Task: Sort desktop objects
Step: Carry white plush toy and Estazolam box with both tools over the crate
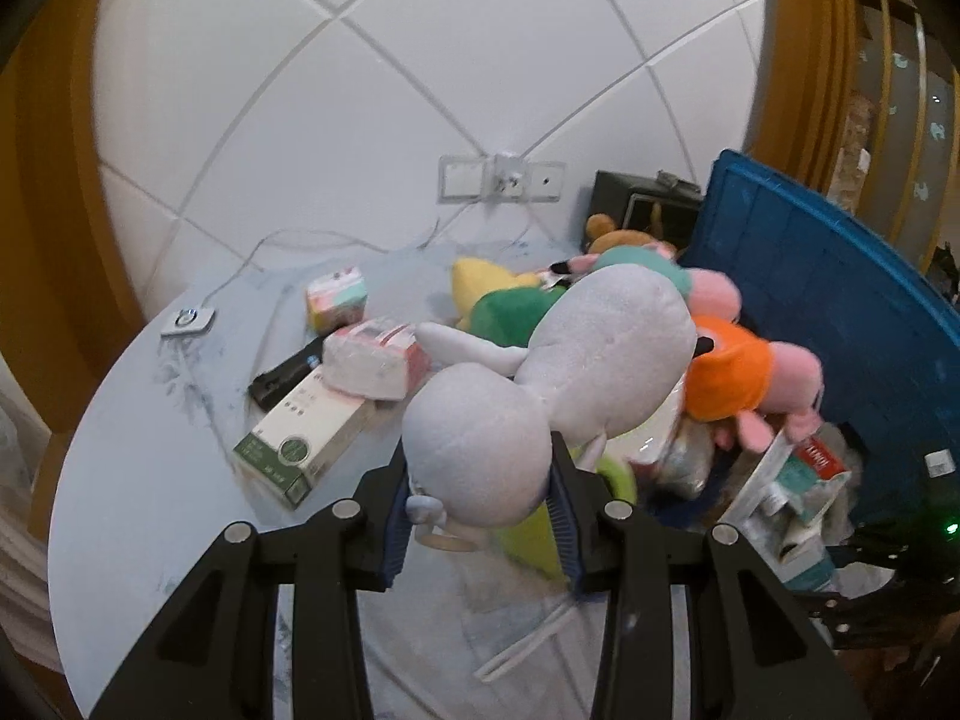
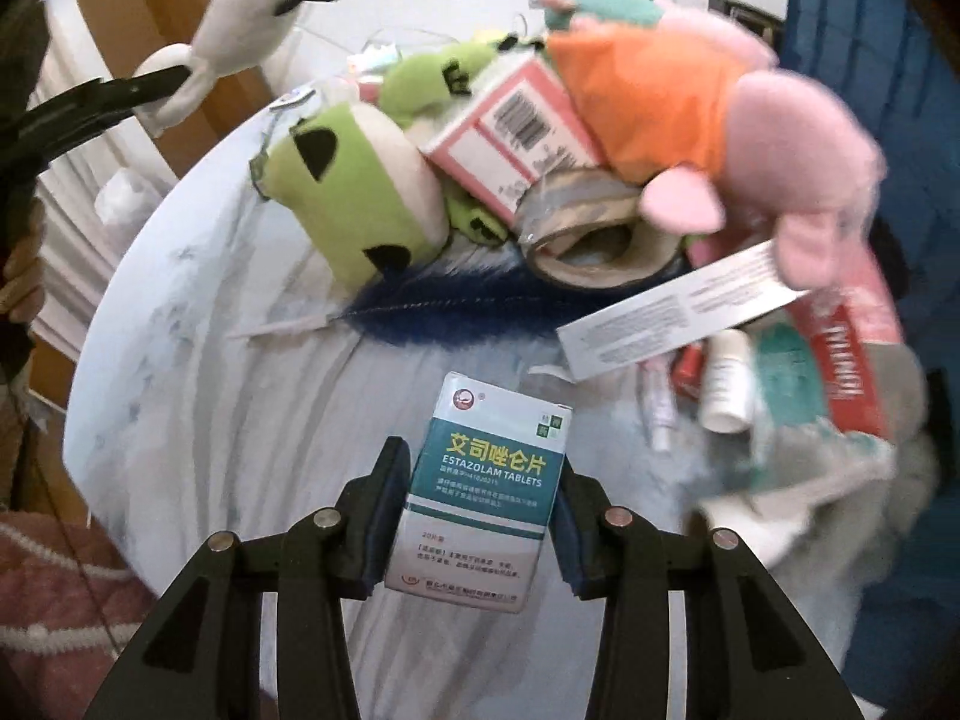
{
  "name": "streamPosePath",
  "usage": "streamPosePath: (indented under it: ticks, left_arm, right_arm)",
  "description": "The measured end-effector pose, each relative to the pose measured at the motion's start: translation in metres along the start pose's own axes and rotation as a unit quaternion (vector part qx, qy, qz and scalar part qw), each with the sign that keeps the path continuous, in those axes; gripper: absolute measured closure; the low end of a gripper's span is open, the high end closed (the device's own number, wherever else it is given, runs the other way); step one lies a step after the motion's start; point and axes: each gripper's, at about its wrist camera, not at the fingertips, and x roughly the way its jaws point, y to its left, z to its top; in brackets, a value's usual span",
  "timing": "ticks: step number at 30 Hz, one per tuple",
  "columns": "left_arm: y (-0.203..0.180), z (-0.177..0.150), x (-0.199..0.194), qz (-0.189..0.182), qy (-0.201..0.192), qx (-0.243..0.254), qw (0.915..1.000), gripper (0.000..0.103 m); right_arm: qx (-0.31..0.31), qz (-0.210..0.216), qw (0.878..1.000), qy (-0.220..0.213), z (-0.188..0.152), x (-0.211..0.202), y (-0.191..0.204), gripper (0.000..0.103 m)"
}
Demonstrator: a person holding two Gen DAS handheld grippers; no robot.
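Observation:
My left gripper is shut on a white plush toy, squeezing its rounded lower end between the blue pads, with the toy held up above the pale blue round table. The right wrist view shows this same white plush toy up at the top left, in the left gripper. My right gripper is shut on a white and teal tablet box marked ESTAZOLAM TABLETS, held clear above the table.
A pile lies on the table: a pink pig plush in orange, a green plush, a tape roll, a blue feather, small bottles and boxes. A blue crate stands at the right. Tissue packs and a green-edged box lie left.

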Motion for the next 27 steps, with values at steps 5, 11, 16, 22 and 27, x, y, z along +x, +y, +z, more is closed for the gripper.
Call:
streamPosePath:
  ticks: [5, 11, 16, 22, 27]
  left_arm:
    - [-0.032, 0.016, -0.010, -0.020, -0.016, 0.012, 0.9996, 0.065]
    - [-0.080, 0.034, -0.017, -0.050, -0.035, 0.026, 0.9978, 0.065]
    - [-0.122, 0.047, -0.013, -0.073, -0.040, 0.040, 0.9958, 0.065]
    - [-0.180, 0.067, -0.005, -0.094, -0.050, 0.062, 0.9924, 0.065]
    - [-0.234, 0.086, 0.001, -0.118, -0.060, 0.077, 0.9881, 0.065]
  right_arm:
    - [-0.001, -0.005, 1.000, -0.020, 0.007, -0.036, 0.010, 0.060]
    - [0.001, -0.021, 0.999, -0.047, 0.029, -0.098, -0.002, 0.060]
    - [0.014, -0.036, 0.997, -0.069, 0.041, -0.143, -0.027, 0.060]
    - [0.034, -0.038, 0.994, -0.095, 0.047, -0.197, -0.064, 0.060]
    - [0.049, -0.042, 0.991, -0.114, 0.050, -0.233, -0.097, 0.060]
